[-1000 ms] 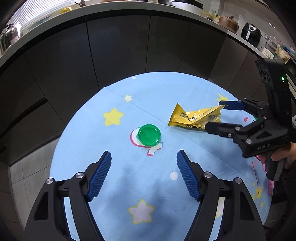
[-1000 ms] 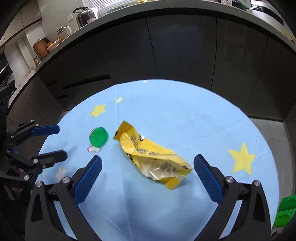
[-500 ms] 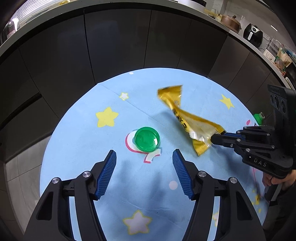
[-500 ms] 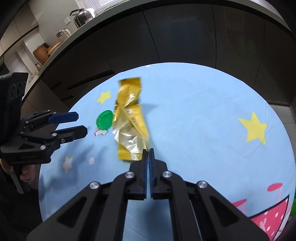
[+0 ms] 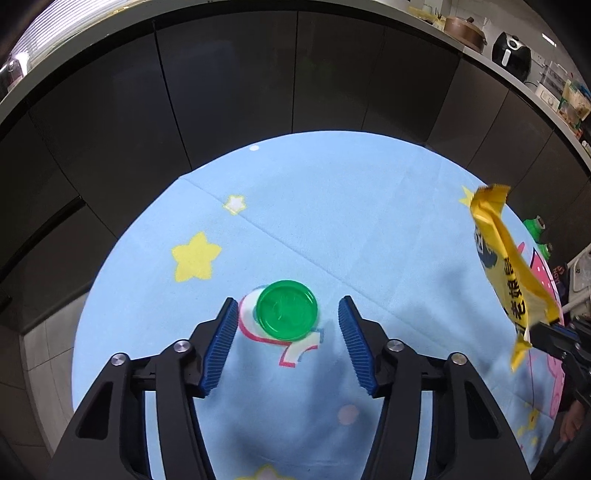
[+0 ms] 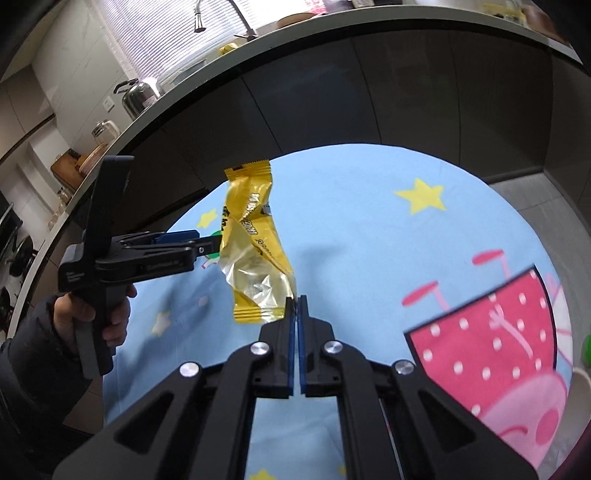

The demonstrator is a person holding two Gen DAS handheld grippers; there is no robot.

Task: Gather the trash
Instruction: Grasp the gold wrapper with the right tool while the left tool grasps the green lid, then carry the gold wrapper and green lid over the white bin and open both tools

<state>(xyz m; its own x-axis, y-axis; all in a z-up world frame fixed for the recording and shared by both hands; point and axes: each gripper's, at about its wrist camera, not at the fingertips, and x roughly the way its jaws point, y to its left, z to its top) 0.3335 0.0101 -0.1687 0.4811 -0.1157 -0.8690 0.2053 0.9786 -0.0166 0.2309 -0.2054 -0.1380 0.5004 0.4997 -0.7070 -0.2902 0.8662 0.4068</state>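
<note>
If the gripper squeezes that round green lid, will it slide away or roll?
The green lid lies flat on the cloth, so it probably won't roll. It looks like smooth, thin plastic, so the open left hand-held gripper might nudge it sideways. It probably feels light.

Strong fisheye curvature bending the countertop edge [image 5: 258,3], dark vignetted corners, daylight through window blinds [image 6: 155,40] blown out, soft gripper shadows on the blue tablecloth [image 5: 332,229], glare on the wrapper's clear end [image 6: 258,284], pink print blurred at right edge.

Left tool [image 5: 286,317] open, straddling green lid [image 5: 286,315] on blue tablecloth [image 5: 332,206]; yellow wrapper [image 5: 506,266] pinched aloft at right.
</note>
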